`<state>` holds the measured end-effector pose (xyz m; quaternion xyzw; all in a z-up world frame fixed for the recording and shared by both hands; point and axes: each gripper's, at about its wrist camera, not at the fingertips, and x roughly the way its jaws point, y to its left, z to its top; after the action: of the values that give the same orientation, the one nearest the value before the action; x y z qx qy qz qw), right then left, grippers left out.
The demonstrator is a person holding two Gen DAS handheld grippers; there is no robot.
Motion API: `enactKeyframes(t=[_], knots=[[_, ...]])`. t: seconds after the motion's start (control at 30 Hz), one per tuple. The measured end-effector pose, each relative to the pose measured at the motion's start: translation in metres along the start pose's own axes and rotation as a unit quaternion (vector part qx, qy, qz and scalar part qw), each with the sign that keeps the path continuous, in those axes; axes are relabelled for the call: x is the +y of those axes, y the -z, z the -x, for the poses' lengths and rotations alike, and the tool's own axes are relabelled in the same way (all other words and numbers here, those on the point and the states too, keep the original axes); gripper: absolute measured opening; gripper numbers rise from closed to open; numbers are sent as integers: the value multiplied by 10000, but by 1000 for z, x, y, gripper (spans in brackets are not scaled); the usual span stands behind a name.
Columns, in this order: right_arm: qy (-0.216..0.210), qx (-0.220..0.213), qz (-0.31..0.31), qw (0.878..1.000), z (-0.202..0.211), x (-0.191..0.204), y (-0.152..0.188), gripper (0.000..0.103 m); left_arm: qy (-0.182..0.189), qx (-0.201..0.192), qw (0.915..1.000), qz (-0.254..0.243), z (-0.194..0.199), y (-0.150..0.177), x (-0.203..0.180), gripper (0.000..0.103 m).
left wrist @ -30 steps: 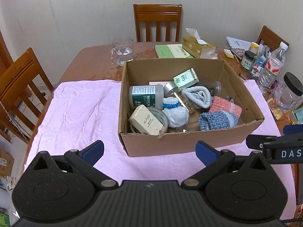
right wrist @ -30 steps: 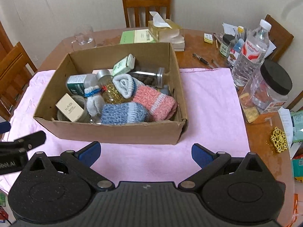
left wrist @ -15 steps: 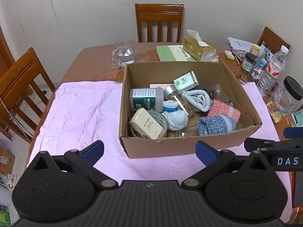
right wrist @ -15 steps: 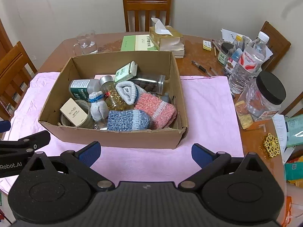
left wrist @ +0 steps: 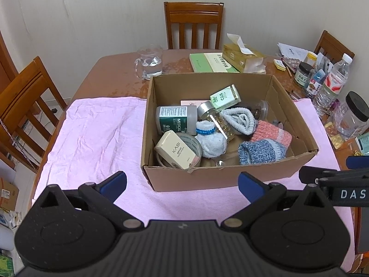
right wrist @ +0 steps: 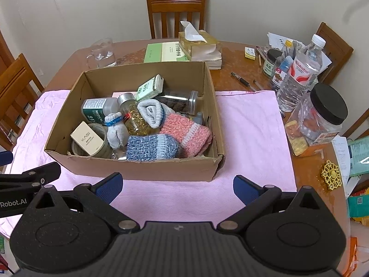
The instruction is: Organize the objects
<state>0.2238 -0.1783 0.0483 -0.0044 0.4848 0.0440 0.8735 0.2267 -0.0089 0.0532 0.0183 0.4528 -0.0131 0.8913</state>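
A cardboard box (left wrist: 207, 179) (right wrist: 147, 169) stands on a pink cloth (left wrist: 96, 138) (right wrist: 249, 124). Inside lie a blue knit sock roll (left wrist: 260, 150) (right wrist: 152, 147), a pink one (left wrist: 272, 132) (right wrist: 189, 133), a white sock (left wrist: 211, 142), a grey sock roll (left wrist: 239, 120), a cream carton (left wrist: 175, 153) on a tape roll, a green-labelled bottle (left wrist: 176, 120) and a capsule jar (right wrist: 133, 115). My left gripper (left wrist: 182, 182) is open and empty, in front of the box. My right gripper (right wrist: 177, 185) is open and empty, also in front of it.
Behind the box on the wooden table are a glass jug (left wrist: 150, 63), a green book (left wrist: 212, 62) and a tissue box (left wrist: 242, 55). At the right stand a water bottle (right wrist: 297, 71), a black-lidded jar (right wrist: 322, 115) and small jars. Chairs surround the table.
Both grippers have drawn back and up from the box, so it looks smaller and farther. Both stay open and empty. Nothing in the box has moved.
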Motion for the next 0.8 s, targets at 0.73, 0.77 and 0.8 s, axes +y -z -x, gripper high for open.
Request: enactKeyframes(t=[0.73, 0.77, 0.8], knots=[[-34, -20, -33, 10000, 2, -4, -2, 103, -2, 68, 9999, 76, 1, 0, -1, 102], [-37, -17, -36, 10000, 2, -4, -2, 103, 3, 77, 9999, 79, 0, 0, -1, 102], [-34, -14, -36, 10000, 2, -4, -1, 103, 3, 84, 9999, 87, 0, 0, -1, 102]])
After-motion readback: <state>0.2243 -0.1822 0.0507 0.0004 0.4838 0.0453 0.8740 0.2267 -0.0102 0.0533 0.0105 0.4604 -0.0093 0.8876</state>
